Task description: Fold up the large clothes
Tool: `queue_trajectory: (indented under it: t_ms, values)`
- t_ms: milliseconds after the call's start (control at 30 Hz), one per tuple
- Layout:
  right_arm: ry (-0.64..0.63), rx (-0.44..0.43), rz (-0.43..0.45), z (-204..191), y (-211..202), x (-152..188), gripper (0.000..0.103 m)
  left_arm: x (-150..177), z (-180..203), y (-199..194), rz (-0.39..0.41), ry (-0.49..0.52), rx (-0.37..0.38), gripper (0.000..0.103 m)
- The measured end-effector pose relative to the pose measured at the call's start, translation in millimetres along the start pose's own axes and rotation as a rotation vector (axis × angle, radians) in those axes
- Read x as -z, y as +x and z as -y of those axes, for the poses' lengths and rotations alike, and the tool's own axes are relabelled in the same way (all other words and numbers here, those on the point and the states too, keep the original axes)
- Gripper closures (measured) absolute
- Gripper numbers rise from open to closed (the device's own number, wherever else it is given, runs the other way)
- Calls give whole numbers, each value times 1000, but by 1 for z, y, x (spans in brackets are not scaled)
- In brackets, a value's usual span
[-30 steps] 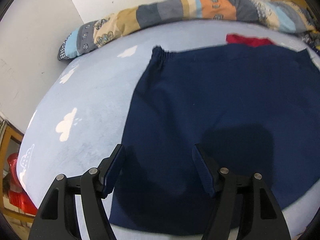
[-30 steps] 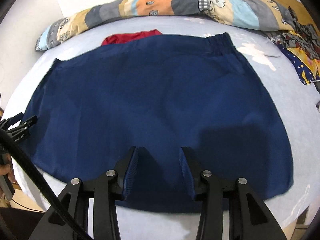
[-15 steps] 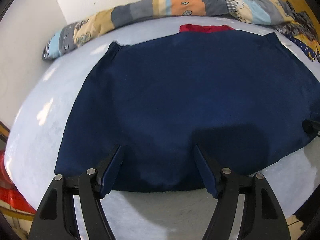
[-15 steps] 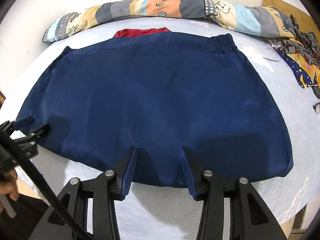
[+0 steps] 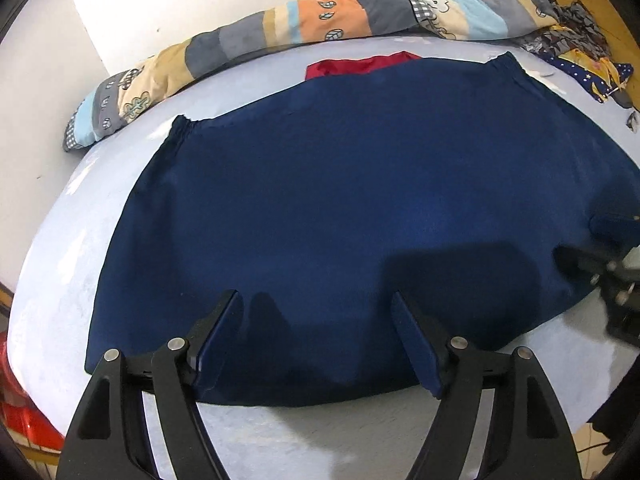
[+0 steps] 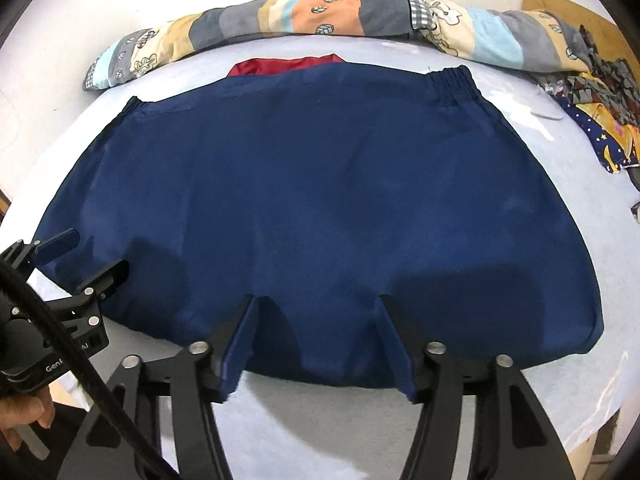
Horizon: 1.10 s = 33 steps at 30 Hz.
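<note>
A large navy garment (image 5: 360,208) (image 6: 320,184) with an elastic waistband at its far edge lies spread flat on the light blue bed sheet (image 5: 72,248). My left gripper (image 5: 316,300) hovers over the near hem towards the garment's left side. Its jaws are opening and nothing is pinched between them. My right gripper (image 6: 316,300) stands over the near hem further right, also opening, with only flat cloth beneath the fingers. Each gripper shows at the edge of the other's view: the left gripper (image 6: 80,264), the right gripper (image 5: 600,248).
A red cloth (image 6: 284,66) peeks out behind the waistband. A long patchwork bolster (image 6: 320,12) runs along the wall. Patterned clothes (image 6: 600,120) are heaped at the far right. A red object (image 5: 20,420) sits beyond the bed's left edge. A hand (image 6: 24,416) shows bottom left.
My left gripper has swung right along the near hem, so the whole garment now fills its view. The right gripper's jaws have widened and it has hardly moved.
</note>
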State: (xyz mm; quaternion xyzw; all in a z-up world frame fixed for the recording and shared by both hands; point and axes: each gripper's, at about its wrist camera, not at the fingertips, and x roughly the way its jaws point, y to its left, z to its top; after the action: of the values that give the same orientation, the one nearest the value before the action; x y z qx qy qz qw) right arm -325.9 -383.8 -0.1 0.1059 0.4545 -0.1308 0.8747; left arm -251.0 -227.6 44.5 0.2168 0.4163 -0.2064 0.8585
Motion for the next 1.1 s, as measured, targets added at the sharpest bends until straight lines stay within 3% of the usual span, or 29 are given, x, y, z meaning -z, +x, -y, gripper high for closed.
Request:
queue_trajectory:
  t_ms: [167,300,400,533,667,767,900,1100]
  values:
    - [26,-58,37,2,-12,-4,33,-7,7,-18,56,32,23,27]
    - [18,12,74,10,-25,-3,33,-13,11,-23,85,61,41,27]
    - [89,23,21,26,-21,-6,33,-12,14,-19,77,91,20,27]
    - [191,-51,-21,37,-5,-5,32,-8,22,-7,37,128,7,27]
    - [163,-38,-17,26,-3,-3,22,-8,26,-7,56,145,-18,27]
    - [62,20,19,9,-10,0,22,-9,26,-7,60,117,-3,27]
    - [-45,110,42,-2,-11,4,22,-7,34,-2,65,148,-40,26]
    - [-5,101,12,6,-4,4,20,-4,39,2,83,159,-79,22]
